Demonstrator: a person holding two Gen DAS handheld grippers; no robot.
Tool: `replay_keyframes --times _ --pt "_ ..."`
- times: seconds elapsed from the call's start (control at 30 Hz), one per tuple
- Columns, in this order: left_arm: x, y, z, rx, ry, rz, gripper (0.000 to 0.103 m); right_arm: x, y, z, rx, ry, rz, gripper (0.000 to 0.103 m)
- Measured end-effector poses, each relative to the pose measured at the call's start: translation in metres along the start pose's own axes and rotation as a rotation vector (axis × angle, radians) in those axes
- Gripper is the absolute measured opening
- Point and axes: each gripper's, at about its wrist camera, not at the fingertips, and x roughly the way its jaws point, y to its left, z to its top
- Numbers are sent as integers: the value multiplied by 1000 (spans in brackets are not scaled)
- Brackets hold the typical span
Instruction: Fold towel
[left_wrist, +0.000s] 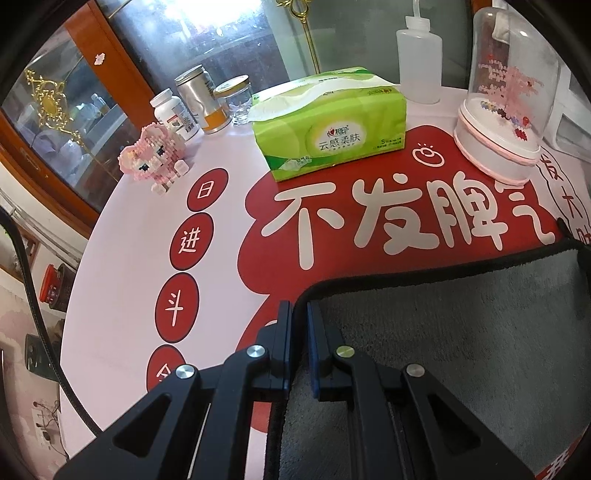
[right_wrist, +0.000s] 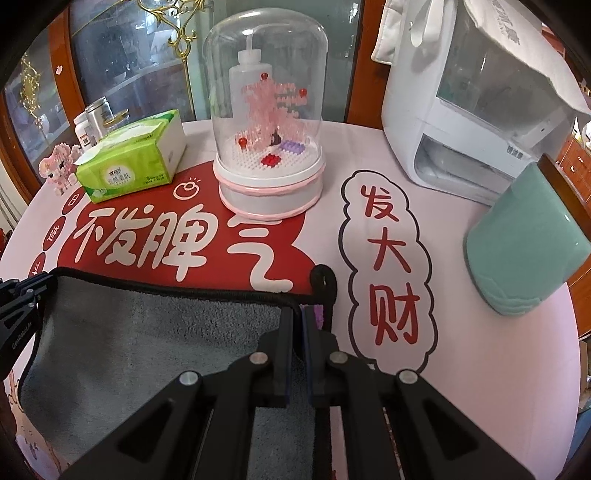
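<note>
A grey towel with black edging lies on a round table covered in a pink-and-red cloth printed with large Chinese characters, its far corners pinched at either side. The left tongs are drawn narrow on the towel's far left corner, the black hem running up between the two fingers. The right tongs are likewise nearly closed on the far right corner, where a black hanging loop curls up just beyond the fingertips and a sliver of purple shows beside them. In the right wrist view the towel spreads leftward from the right tongs to the left tongs, which enter at the frame's left edge. Its far hem runs between the two tools across the red patch of the cloth.

Beyond the towel stand a green tissue pack and, to its right, a clear plastic dome over a pink brick-built tree on a white base. A pink brick figurine, a white pill bottle and several jars cluster at the far left. A squeeze bottle stands behind the tissue pack. A white appliance and a teal container occupy the table's right side.
</note>
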Motion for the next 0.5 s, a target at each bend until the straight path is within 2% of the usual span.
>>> replay_keyframes --times 0.07,0.13,0.17,0.2,0.27,0.33,0.5 --pt "1 0 0 -10 1 -5 23 1 0 0 0 13 3 5" --pt "0 3 0 -35 -4 -34 74 0 0 0 2 3 -10 8" --pt "-4 6 0 -58 -20 -41 83 -2 0 1 10 -15 -26 14" --pt "-9 10 1 -79 -41 -36 88 -6 -1 1 15 -28 -31 17" --pt "-14 15 3 -104 -57 -54 88 -16 -3 2 33 -64 -22 36" --pt "-18 20 4 -123 -50 -60 88 -24 -3 3 35 -85 -19 44" --pt "-33 26 1 -126 -60 -63 89 -38 1 4 19 -89 -15 45"
